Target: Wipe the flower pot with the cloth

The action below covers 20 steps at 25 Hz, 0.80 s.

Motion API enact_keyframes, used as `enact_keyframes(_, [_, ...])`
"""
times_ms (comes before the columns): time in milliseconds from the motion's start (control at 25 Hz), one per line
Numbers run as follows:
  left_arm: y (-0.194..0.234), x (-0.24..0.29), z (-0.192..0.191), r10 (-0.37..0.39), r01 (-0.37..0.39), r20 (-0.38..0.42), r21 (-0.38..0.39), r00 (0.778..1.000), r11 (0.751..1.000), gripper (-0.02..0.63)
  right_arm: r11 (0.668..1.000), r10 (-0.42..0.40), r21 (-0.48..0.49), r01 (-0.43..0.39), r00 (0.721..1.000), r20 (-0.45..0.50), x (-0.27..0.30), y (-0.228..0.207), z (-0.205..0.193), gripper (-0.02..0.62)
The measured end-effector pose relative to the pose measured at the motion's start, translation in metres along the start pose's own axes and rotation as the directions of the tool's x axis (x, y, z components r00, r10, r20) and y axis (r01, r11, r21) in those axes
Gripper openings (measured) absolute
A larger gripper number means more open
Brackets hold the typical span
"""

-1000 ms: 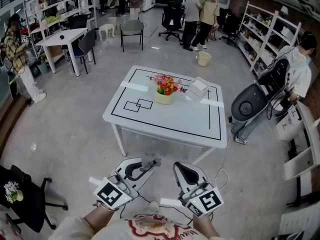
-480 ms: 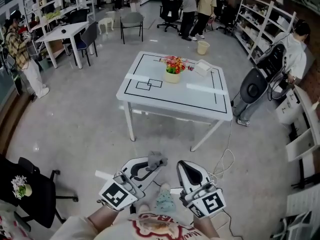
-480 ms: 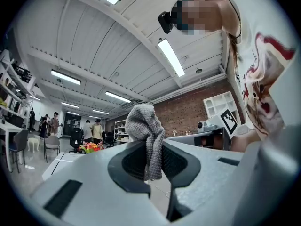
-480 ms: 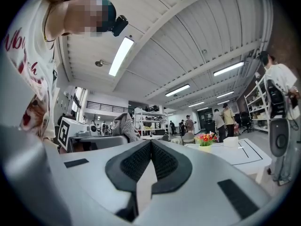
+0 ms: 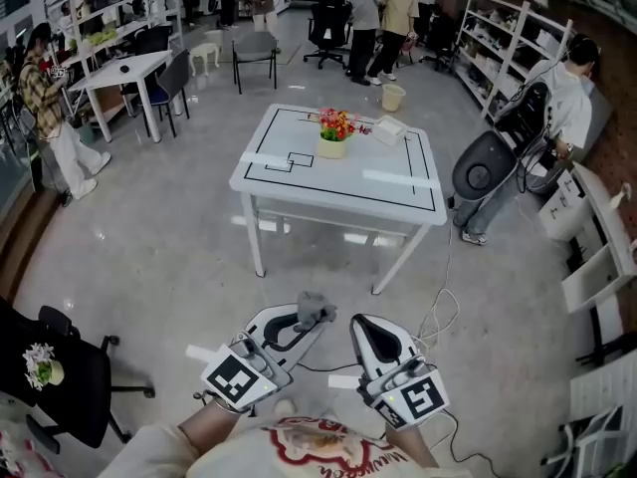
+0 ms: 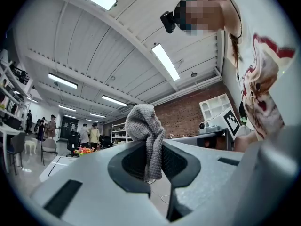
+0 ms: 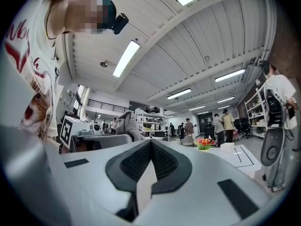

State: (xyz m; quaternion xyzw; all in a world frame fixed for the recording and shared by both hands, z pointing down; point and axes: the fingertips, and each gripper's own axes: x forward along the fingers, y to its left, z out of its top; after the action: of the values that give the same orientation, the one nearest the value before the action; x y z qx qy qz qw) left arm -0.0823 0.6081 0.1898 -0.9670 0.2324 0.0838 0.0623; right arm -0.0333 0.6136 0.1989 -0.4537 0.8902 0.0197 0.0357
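The flower pot (image 5: 332, 147), cream with red and yellow flowers, stands on the white table (image 5: 338, 182) well ahead of me. It shows small in the left gripper view (image 6: 83, 150) and in the right gripper view (image 7: 205, 144). My left gripper (image 5: 309, 319) is held low in front of my body and is shut on a grey waffle-weave cloth (image 6: 145, 135) that bunches above the jaws. My right gripper (image 5: 360, 325) is beside it, shut with nothing between its pads (image 7: 150, 142). Both grippers are far short of the table.
A white box (image 5: 388, 130) lies on the table behind the pot. A cable (image 5: 438, 312) runs over the floor by the table's near right leg. A person and a grey machine (image 5: 483, 177) stand to the right, a black chair (image 5: 50, 376) at left, and shelves along the right wall.
The table and pot now sit higher and smaller in the head view than a second ago. Both grippers stay low in the picture, with the left one still shut on the cloth.
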Motion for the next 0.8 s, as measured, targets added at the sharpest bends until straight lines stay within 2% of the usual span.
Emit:
enact_keyframes(160, [-0.015,0.007,0.006,0.009,-0.009,0.011,-0.012,1.0,1.0,0.046,0.999,0.003,-0.053,-0.003,1.0,0.001,-0.018,0.001,0.012,-0.002])
enact_keyframes(440, [-0.024,0.006,0.001,0.024,-0.024,-0.004,-0.037,1.0,0.999,0.046,1.0,-0.012,-0.014,0.012,1.0,0.013,-0.034,-0.006,0.011,-0.002])
enact_keyframes(800, [-0.015,-0.003,0.005,0.043,-0.043,0.006,-0.018,0.999,0.999,0.046,1.0,0.02,-0.021,-0.02,1.0,0.016,-0.022,0.006,0.011,-0.002])
